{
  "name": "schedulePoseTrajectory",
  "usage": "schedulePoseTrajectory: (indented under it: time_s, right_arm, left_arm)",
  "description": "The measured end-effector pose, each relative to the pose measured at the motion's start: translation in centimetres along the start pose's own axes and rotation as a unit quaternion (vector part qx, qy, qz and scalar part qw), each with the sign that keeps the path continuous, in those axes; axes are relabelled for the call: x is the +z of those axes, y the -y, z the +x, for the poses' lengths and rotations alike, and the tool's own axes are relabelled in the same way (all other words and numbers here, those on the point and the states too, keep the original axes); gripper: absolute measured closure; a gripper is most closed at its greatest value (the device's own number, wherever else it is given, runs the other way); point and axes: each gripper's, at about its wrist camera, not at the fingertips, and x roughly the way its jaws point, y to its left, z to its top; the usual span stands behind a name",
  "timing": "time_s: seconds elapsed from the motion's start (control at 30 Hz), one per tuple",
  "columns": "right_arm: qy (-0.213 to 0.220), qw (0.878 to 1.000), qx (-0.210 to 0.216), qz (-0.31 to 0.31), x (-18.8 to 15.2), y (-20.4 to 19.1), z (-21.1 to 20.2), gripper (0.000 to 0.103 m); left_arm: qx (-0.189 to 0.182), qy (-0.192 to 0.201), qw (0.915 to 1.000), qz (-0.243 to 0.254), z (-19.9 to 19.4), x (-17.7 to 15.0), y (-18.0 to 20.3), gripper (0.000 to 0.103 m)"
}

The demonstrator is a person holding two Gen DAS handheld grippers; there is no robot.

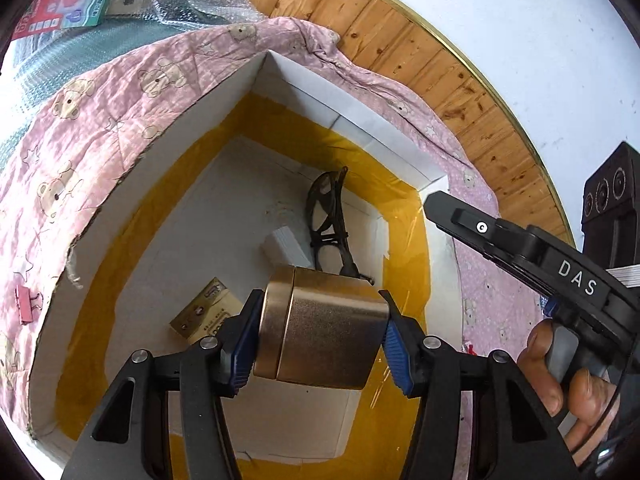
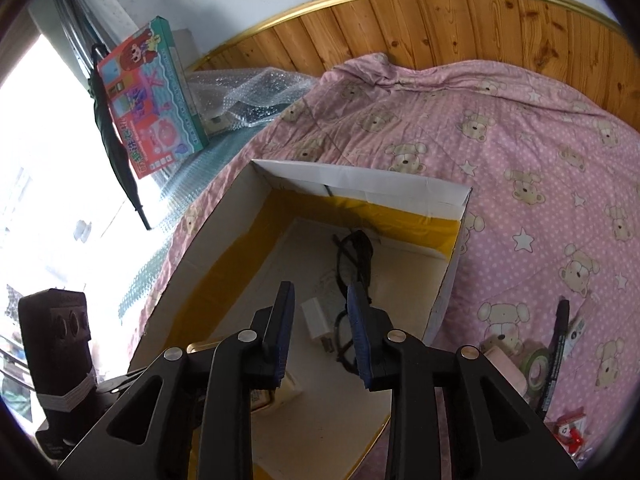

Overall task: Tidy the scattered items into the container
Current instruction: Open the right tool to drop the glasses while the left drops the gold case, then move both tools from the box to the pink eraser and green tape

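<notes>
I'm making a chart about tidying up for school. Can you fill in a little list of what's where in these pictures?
Container: white cardboard box with yellow tape inside, sitting on the pink teddy-bear quilt
Left gripper: fingers shut on a gold tin, held over the box
Right gripper: open, holding nothing, over the box
Already in the box: black glasses, white charger plug, small tan card box
Still on the quilt: pink binder clip, green tape roll, black pen

tin (image 1: 328, 328): gold | box (image 2: 360, 182): white, yellow-taped | quilt (image 2: 520, 152): pink, bears, stars | glasses (image 1: 326, 216): black
</notes>
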Motion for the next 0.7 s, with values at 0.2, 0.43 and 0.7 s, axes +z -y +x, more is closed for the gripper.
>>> schedulePoseTrajectory:
  time_s: [0.2, 0.43, 0.7]
  right_arm:
    - [-0.005, 1.000, 0.008, -0.002, -0.4, -0.9, 0.1, 0.073]
    - [-0.004, 1.000, 0.012, -0.006, -0.8, -1.6, -0.8, 0.072]
    - [-0.004, 1.000, 0.015, -0.012, -1.5, -2.4, -1.6, 0.072]
  left_arm:
    - [-0.014, -0.006, 0.9999, -0.003, 0.0, -0.2, -0.2, 0.047]
    - [-0.032, -0.005, 0.9993, 0.021, -0.2, -0.4, 2.0, 0.032]
    - [-0.024, 0.010, 0.9996, 0.008, -1.6, -0.6, 1.5, 0.032]
